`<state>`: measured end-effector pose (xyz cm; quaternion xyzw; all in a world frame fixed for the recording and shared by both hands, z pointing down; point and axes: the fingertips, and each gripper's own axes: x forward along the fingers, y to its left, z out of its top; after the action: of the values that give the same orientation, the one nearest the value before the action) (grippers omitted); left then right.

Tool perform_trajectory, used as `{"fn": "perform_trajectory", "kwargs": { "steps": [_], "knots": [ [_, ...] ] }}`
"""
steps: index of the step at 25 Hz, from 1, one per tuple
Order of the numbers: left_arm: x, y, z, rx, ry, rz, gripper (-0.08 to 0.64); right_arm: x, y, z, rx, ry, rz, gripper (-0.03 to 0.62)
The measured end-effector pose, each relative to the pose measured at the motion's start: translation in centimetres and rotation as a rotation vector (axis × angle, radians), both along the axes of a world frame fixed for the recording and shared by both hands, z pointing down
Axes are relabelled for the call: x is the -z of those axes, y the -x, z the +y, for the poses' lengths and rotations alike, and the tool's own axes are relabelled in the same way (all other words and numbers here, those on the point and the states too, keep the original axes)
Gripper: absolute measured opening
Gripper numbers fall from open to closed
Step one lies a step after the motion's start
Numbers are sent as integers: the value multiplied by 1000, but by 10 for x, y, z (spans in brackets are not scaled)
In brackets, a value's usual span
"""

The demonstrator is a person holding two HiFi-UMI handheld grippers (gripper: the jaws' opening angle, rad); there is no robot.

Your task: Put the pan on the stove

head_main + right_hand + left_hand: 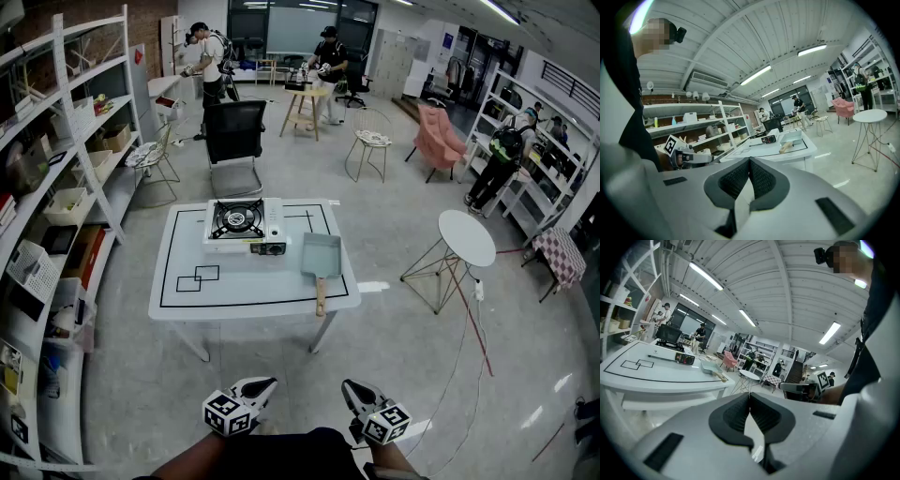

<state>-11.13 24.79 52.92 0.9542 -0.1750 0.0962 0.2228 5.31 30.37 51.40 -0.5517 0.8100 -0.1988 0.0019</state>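
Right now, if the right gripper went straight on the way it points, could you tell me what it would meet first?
Probably the near edge of the white table, close to the pan handle. Only bare floor lies between; depth is unclear, so the right gripper might pass under the tabletop.

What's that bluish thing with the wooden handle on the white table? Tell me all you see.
A pan: shallow, rectangular, pale grey-blue, metal by its look, with a straight wooden handle. It looks empty. It lies flat on the white table, right of the portable stove and apart from it, handle pointing to the near edge across the black line. Only the table touches it.
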Motion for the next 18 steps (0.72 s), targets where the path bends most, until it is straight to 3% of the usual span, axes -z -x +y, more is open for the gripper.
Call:
{"fn": "perform_trajectory", "kwargs": {
  "steps": [18],
  "knots": [
    [-8,14,0,34,37,-3,9,-4,13,-11,-1,5,-26,26]
  ]
}}
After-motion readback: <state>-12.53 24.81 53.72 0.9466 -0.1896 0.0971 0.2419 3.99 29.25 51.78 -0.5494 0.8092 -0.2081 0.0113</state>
